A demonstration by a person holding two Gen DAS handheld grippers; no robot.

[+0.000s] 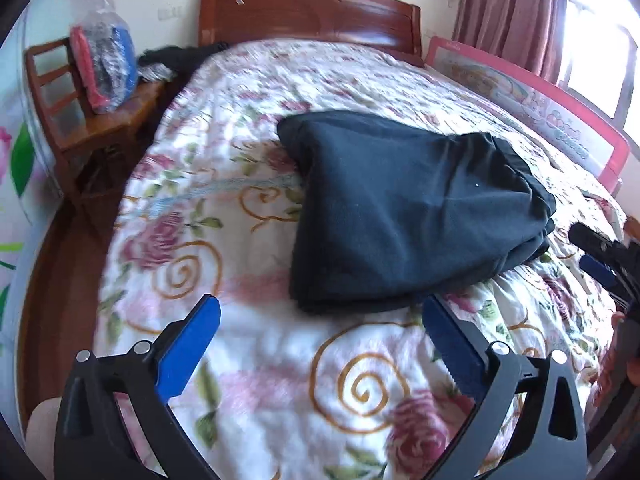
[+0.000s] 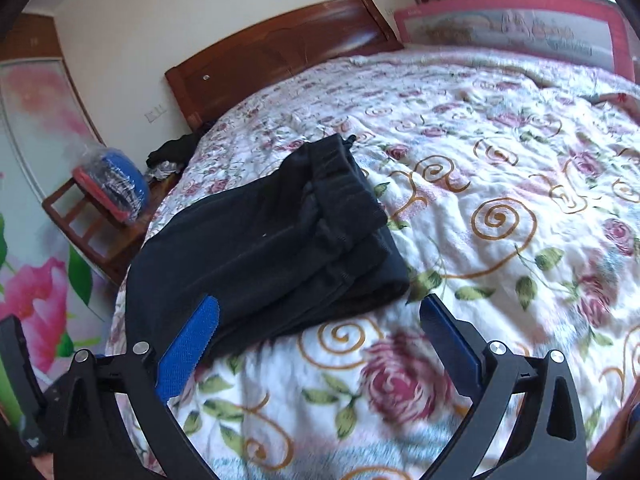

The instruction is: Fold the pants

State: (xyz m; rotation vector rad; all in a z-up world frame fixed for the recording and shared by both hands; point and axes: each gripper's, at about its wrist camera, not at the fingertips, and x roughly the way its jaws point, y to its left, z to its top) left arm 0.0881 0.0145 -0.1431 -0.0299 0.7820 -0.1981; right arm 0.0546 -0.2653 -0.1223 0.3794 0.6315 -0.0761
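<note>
At the bottom of the left wrist view the left gripper (image 1: 320, 320) has its blue pads (image 1: 188, 350) spread wide with nothing between them, only the floral quilt (image 1: 248, 380) showing in the gap. The right gripper (image 2: 320, 320) in its own view is just as wide and empty, its left pad overlapping the near edge of the cloth in the picture, though contact there cannot be told. The dark pants (image 1: 404, 208) lie in the middle of the left view, and centre-left of the right view, as a compact folded stack on the quilt, with the gathered waistband (image 2: 340, 184) toward the upper part of the right view. The fold looks essentially made, so the step in hand seems to be letting go and clearing off. To do it well, draw both grippers straight back toward the lower edge of each frame, pads kept wide, so no tip snags the top layer. If the stack's right side, where the layers bunch unevenly, needs tidying, press it flat rather than pinching.
</note>
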